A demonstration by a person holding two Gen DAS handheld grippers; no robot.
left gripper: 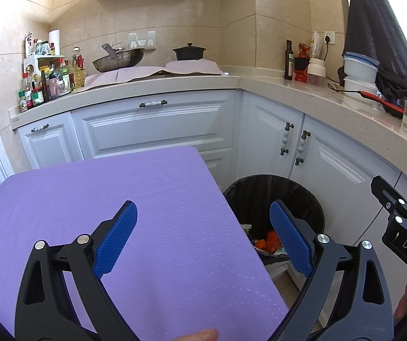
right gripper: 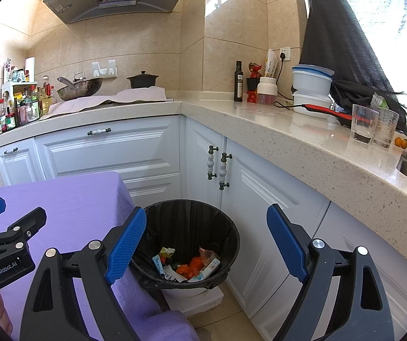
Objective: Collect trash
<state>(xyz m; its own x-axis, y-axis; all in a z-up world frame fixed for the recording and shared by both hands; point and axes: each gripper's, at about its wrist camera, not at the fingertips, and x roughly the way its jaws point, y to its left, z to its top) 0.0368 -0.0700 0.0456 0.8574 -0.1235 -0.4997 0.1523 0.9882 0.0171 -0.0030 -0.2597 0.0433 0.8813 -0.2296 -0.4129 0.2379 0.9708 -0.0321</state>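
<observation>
floor (right gripper: 232, 315): tiled; black-lined bin (right gripper: 186, 221) on white base in cabinet corner, beside table | table: purple cloth (left gripper: 118, 199) covers the top | counter (right gripper: 260, 125): L-shaped; spice bottles (right gripper: 18, 108) at left end, wok (right gripper: 80, 88), black pot (right gripper: 142, 79), oil bottle (right gripper: 238, 82) near corner, two glasses (right gripper: 374, 125) by front edge
</observation>
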